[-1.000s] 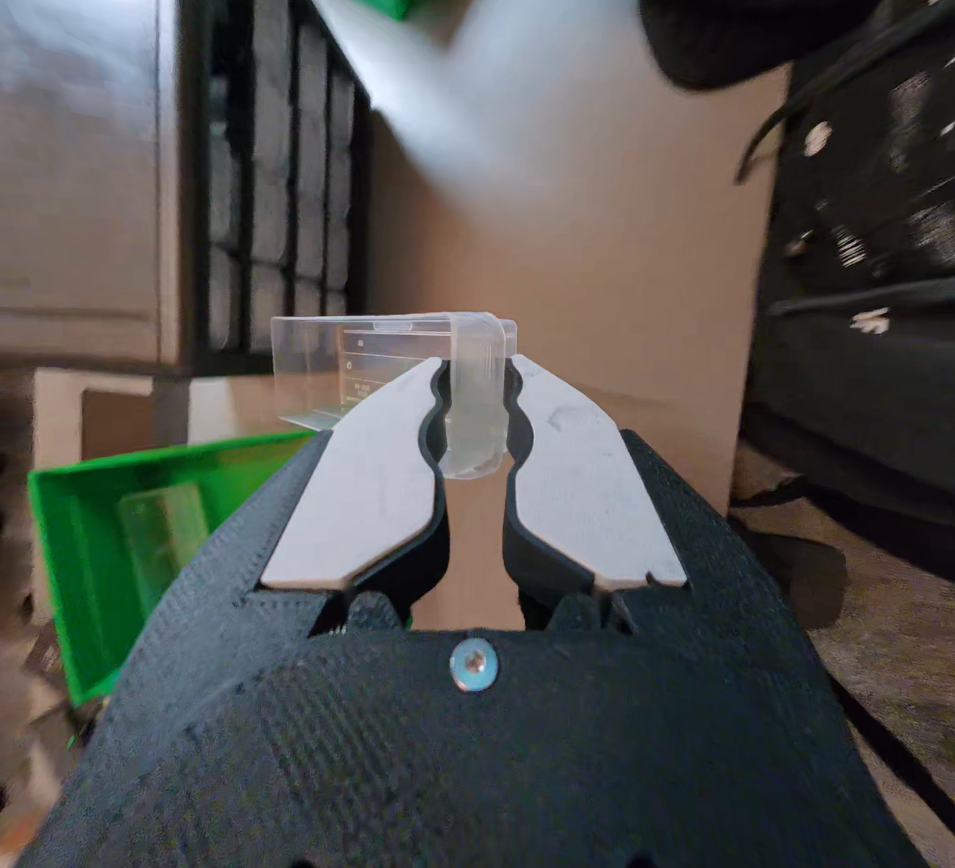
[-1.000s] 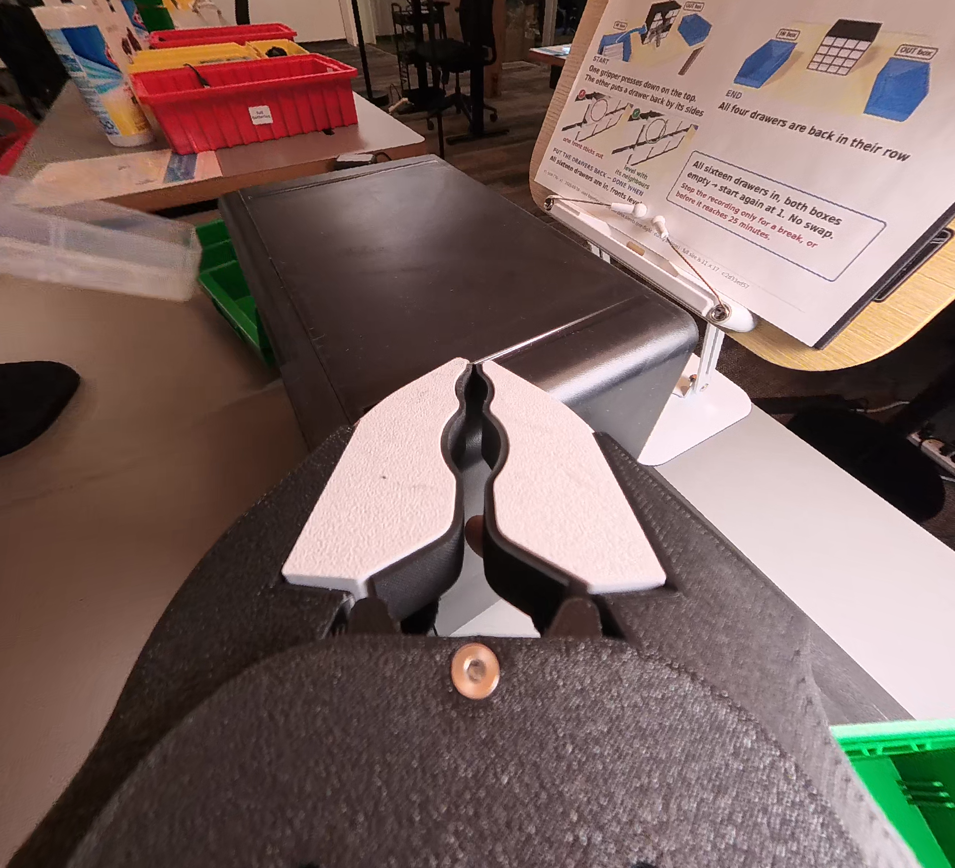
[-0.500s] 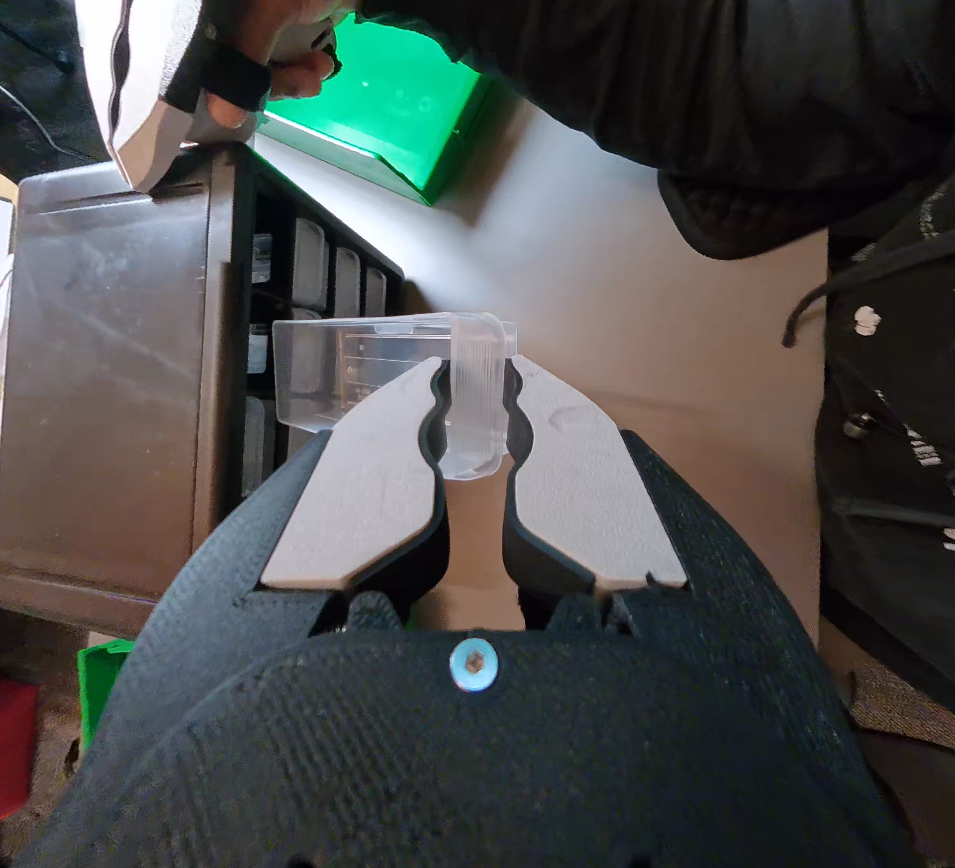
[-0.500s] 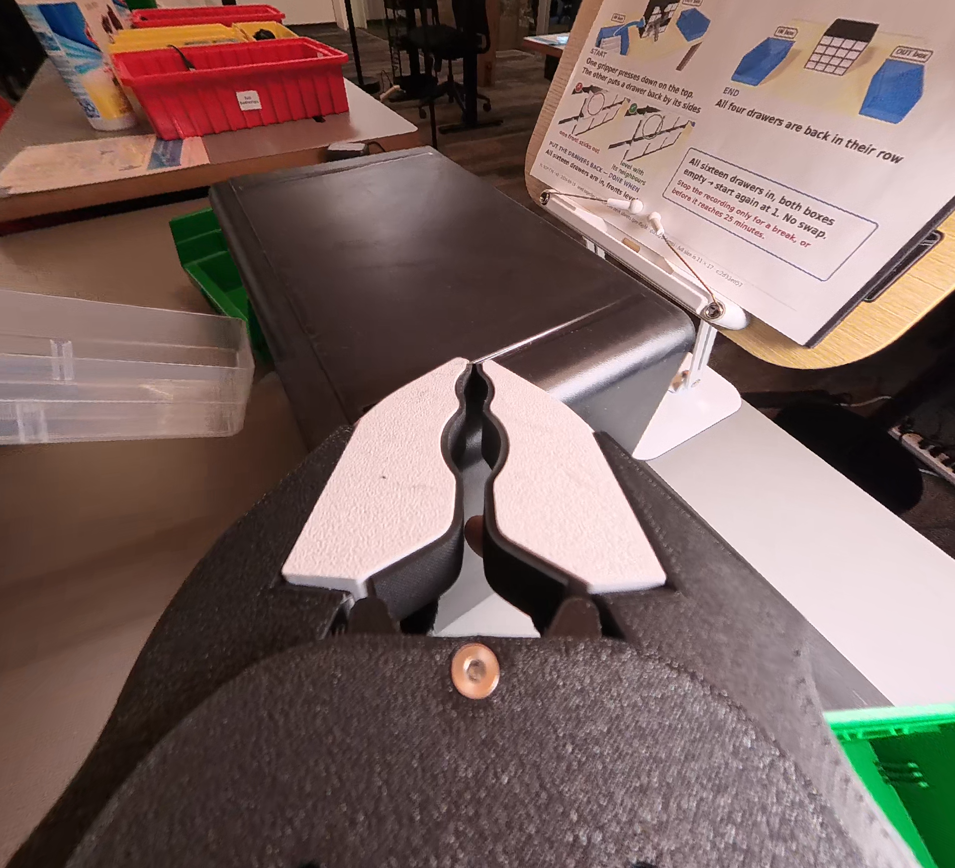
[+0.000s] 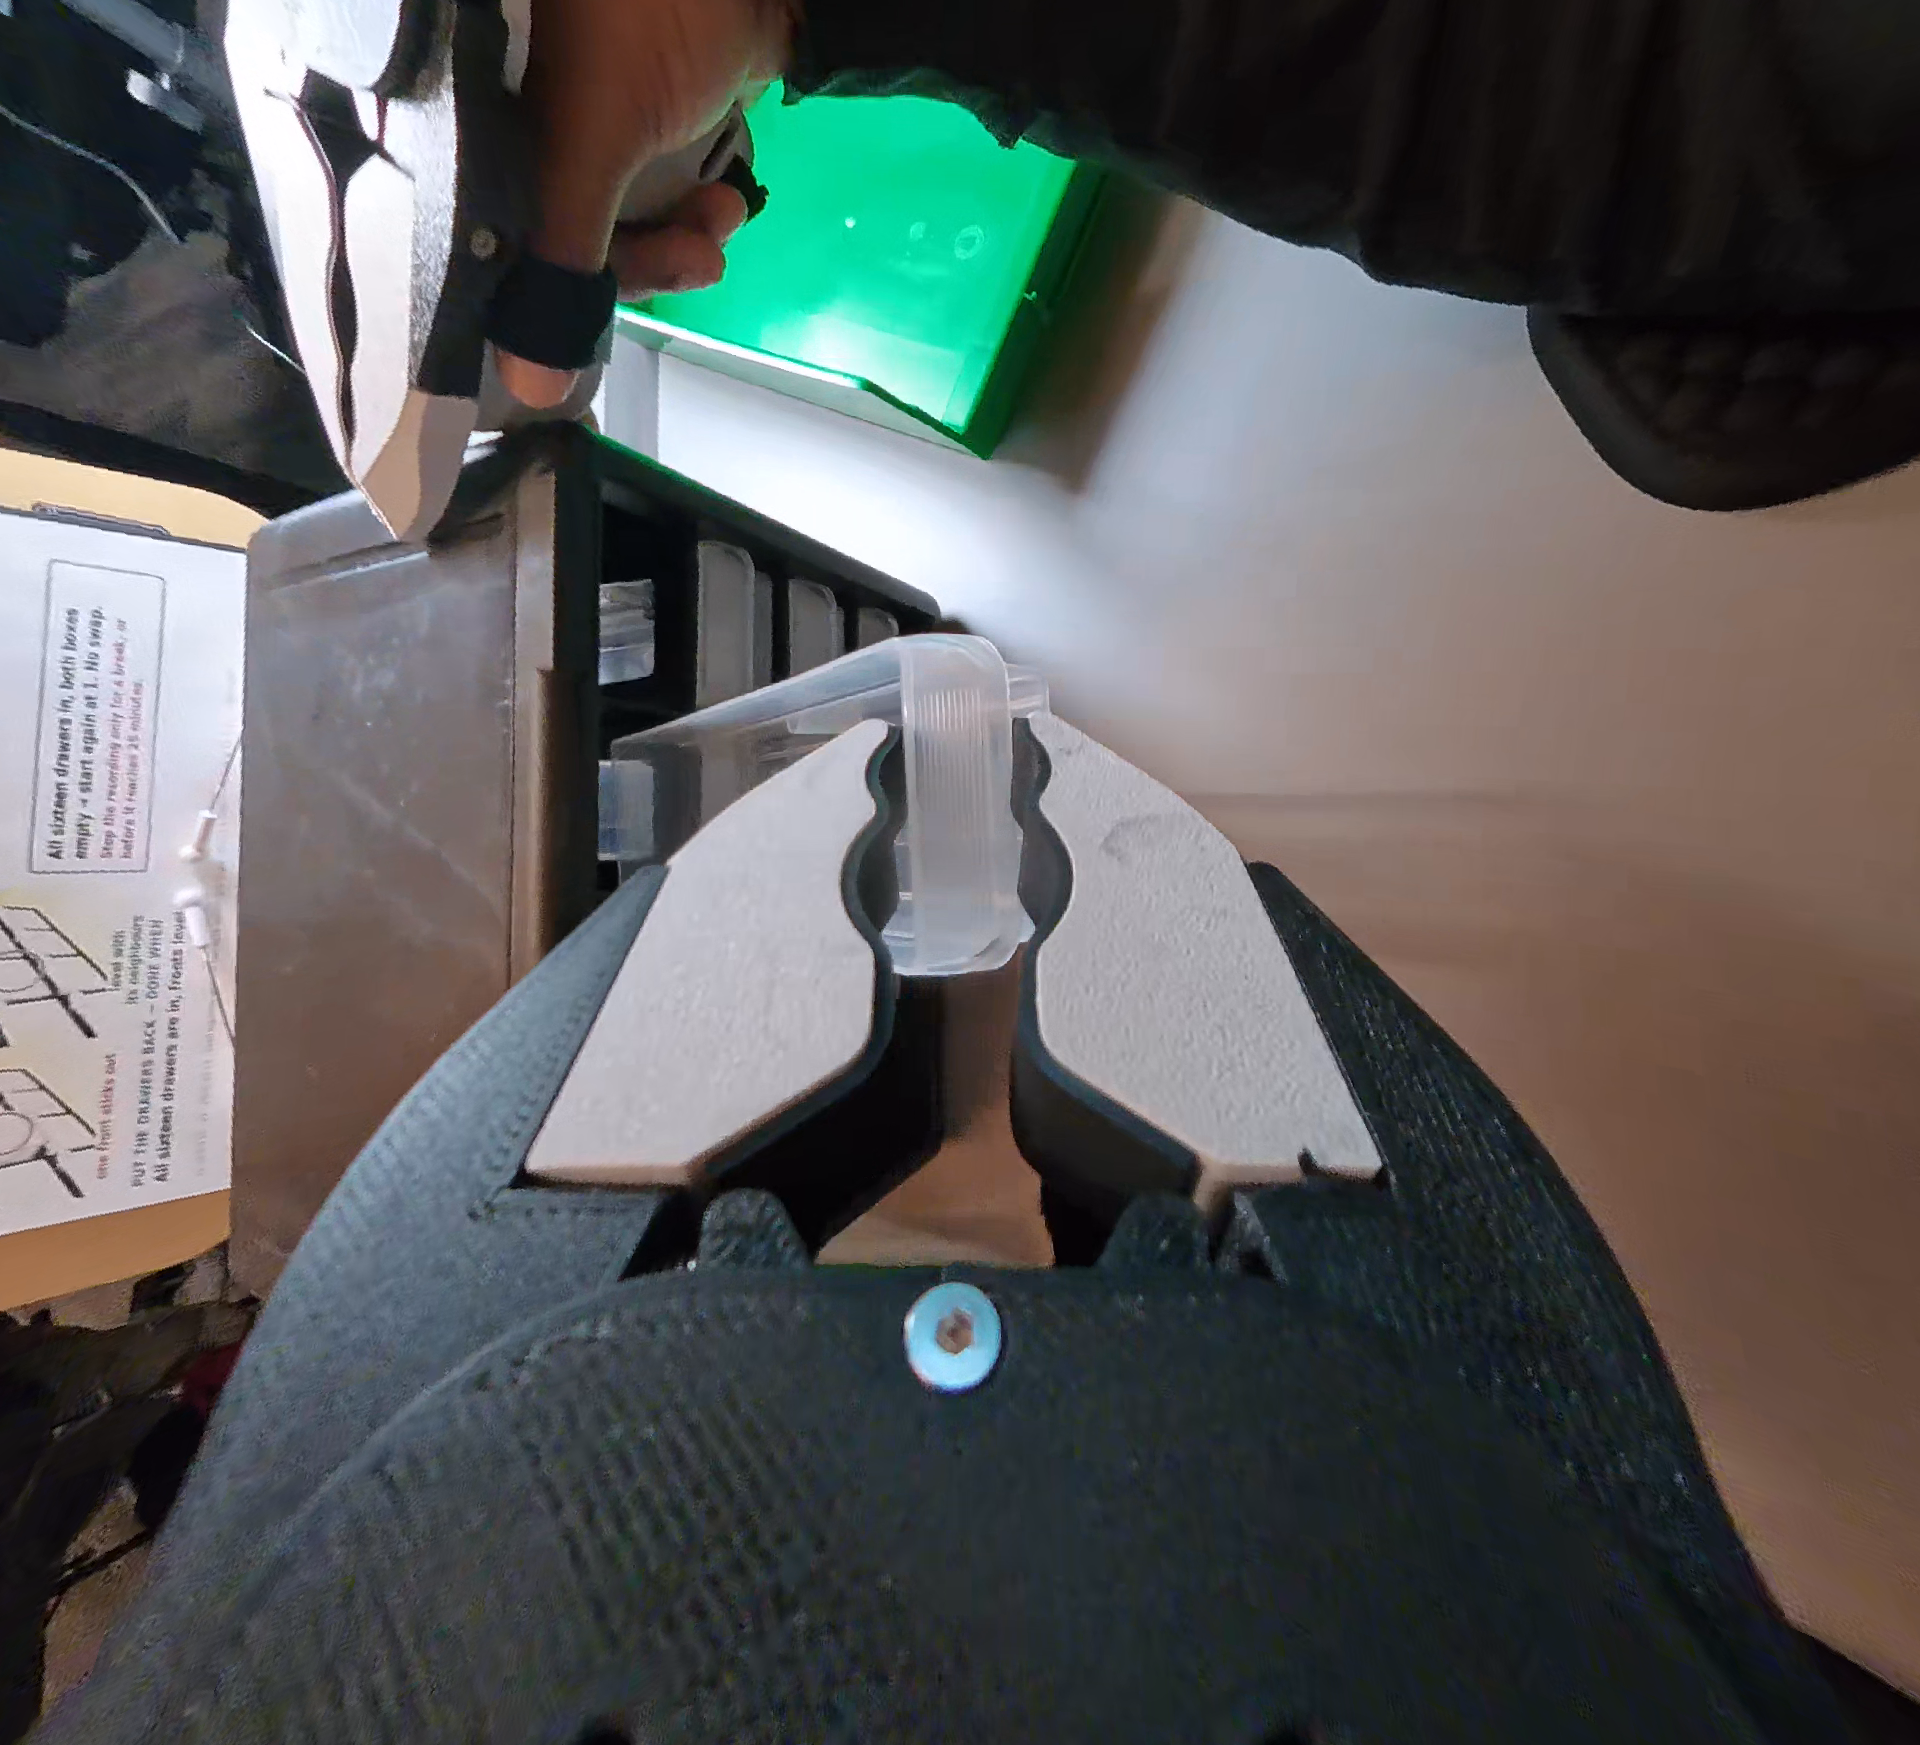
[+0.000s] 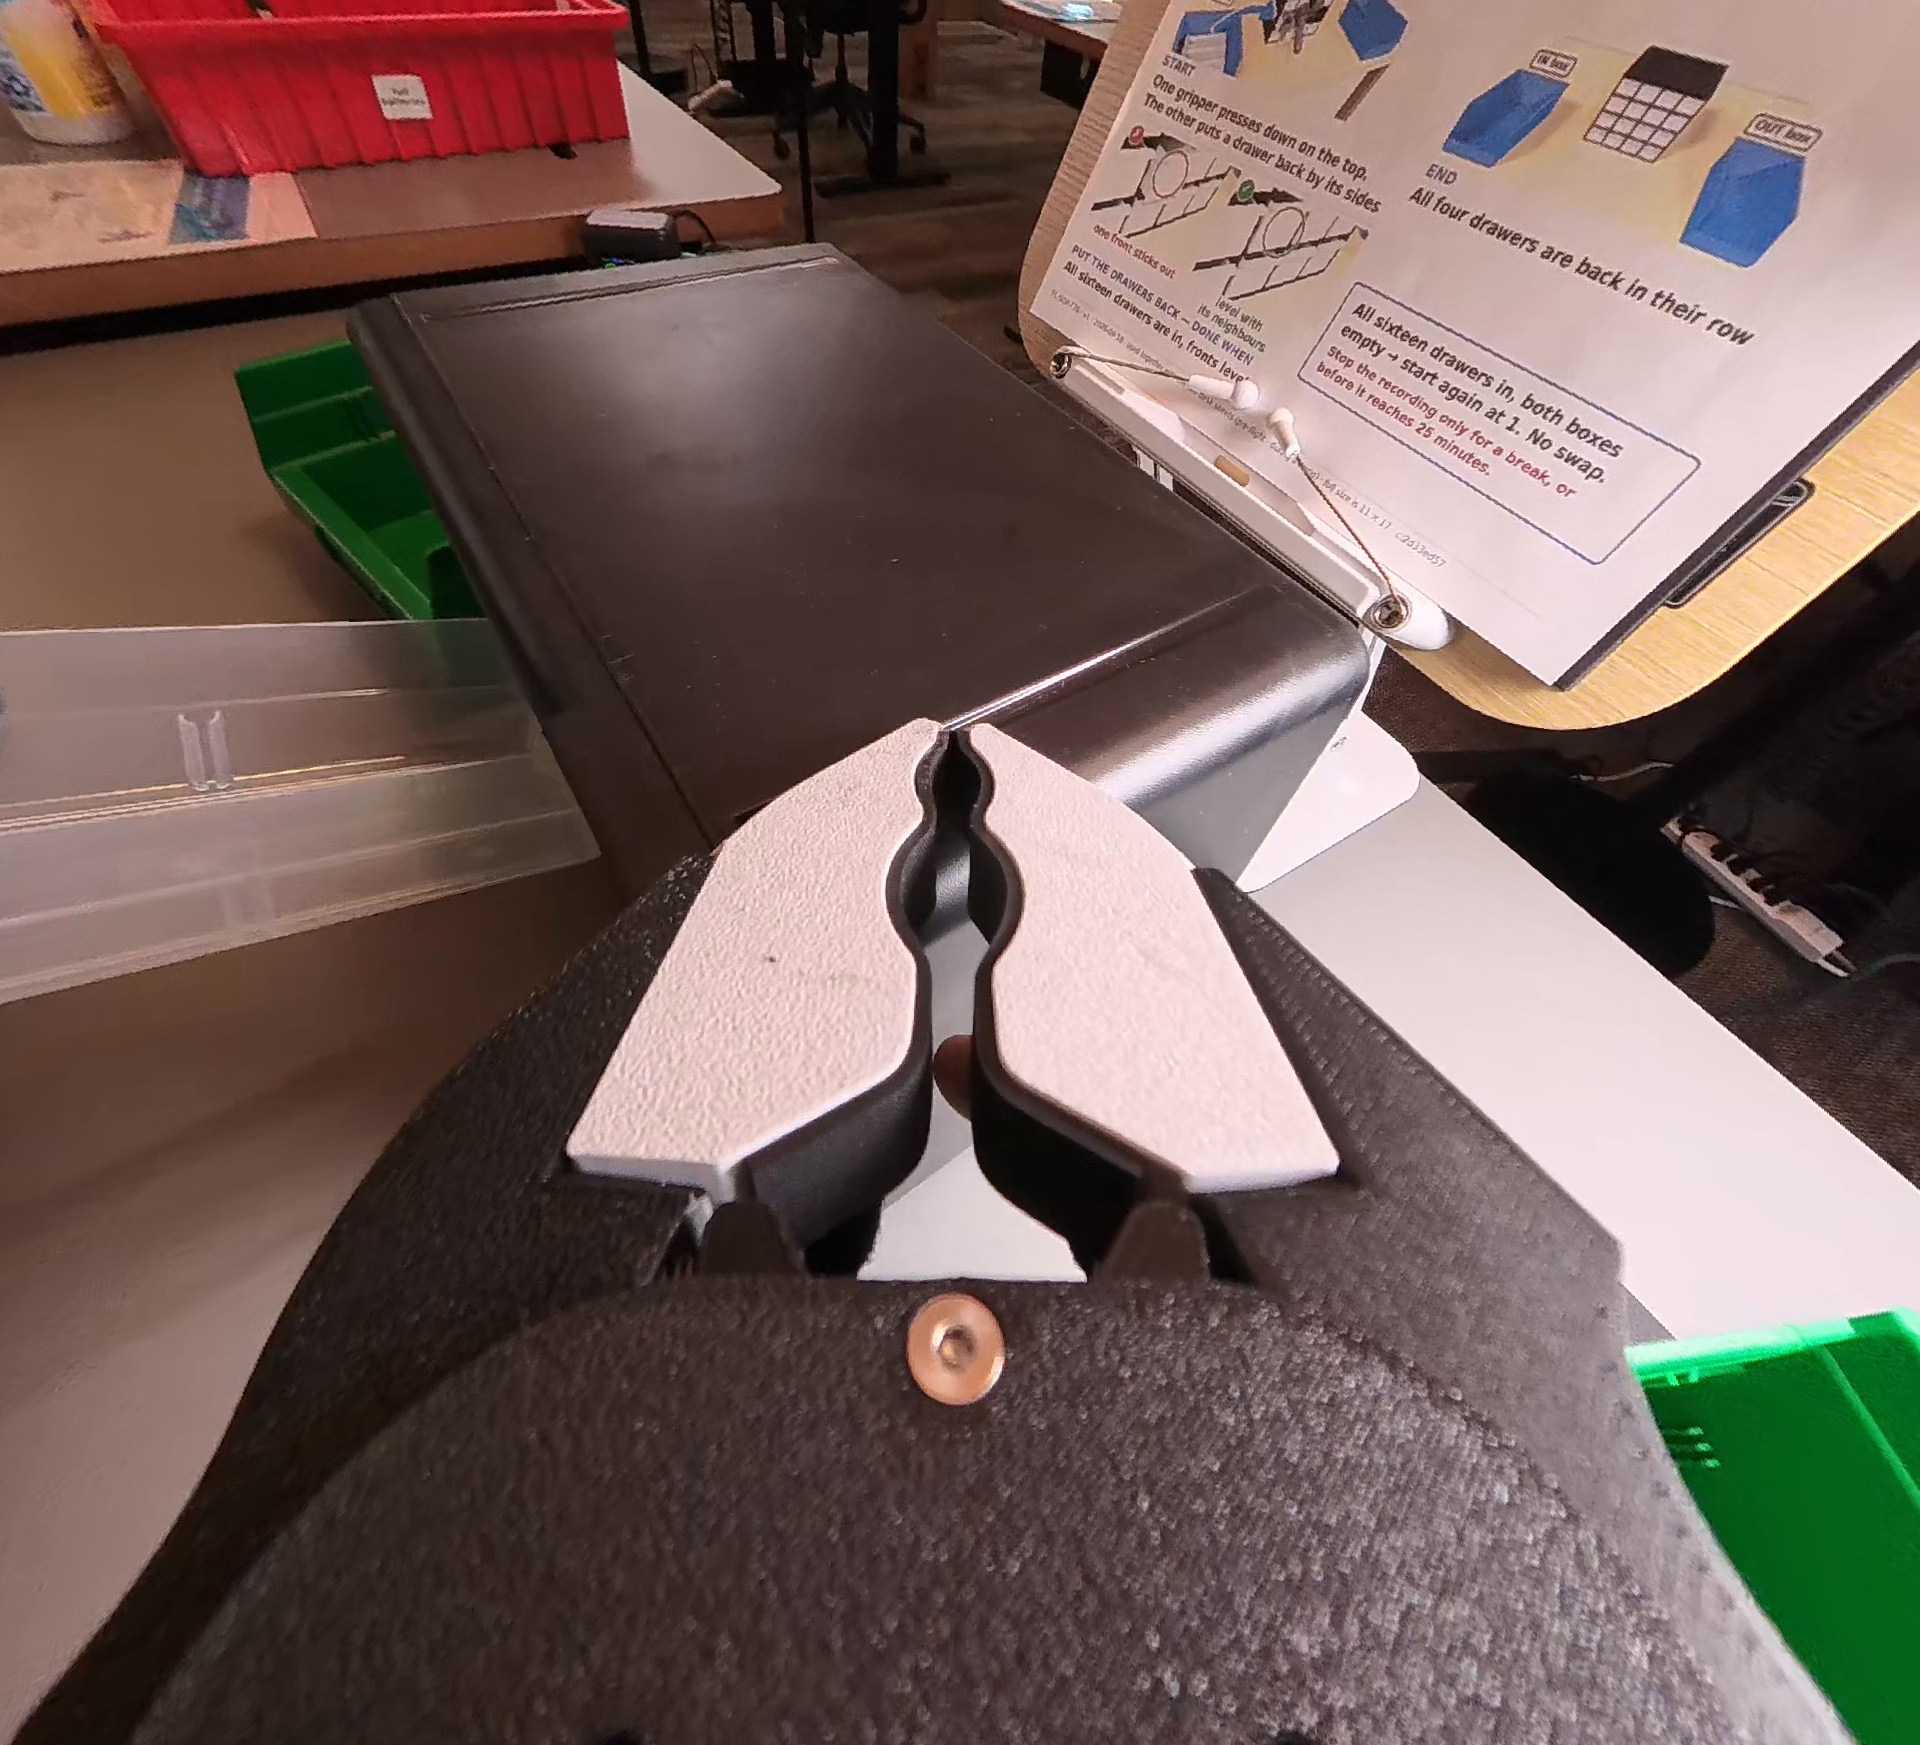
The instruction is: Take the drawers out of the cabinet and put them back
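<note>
On the left side of the tan table top, the left gripper is clamped on the ribbed front pull of a clear plastic drawer, its far end at an open slot in the front of the dark grey metal cabinet. Other clear drawers sit in neighbouring slots, and a green plastic bin lies beyond the cabinet's left edge. Further right, the right gripper has its pale fingers pressed together on nothing, tips resting on the cabinet's near top edge, with a person's hand and dark sleeve around its handle. To the right stands a printed instruction sheet on a wooden board, and at the near right corner a second green bin.
</note>
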The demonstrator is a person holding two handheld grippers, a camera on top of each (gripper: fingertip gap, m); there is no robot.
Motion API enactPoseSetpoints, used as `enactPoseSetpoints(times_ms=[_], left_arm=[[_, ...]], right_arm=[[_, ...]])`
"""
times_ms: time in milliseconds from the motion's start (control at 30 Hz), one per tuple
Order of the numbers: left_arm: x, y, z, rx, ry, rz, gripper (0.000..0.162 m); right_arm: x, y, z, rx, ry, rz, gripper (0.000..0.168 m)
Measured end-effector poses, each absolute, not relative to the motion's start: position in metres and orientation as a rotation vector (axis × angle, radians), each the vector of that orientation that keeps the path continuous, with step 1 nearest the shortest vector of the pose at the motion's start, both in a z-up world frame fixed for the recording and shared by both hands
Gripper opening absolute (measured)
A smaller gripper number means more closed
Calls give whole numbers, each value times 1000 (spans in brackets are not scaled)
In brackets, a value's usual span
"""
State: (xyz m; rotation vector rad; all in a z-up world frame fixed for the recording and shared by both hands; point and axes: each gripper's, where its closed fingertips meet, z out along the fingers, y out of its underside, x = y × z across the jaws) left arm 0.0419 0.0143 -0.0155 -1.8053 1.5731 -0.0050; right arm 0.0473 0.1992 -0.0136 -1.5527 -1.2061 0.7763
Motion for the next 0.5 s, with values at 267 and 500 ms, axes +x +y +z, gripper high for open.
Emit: enactPoseSetpoints(times_ms=[267, 500], left_arm=[[46, 27, -15, -1699, 1584, 132, 19], [50, 25, -25, -1601, 1626, 188, 19]], right_arm=[[47, 199, -14, -1550, -1208, 772, 0], [47, 199, -14, -1550, -1209, 767, 0]])
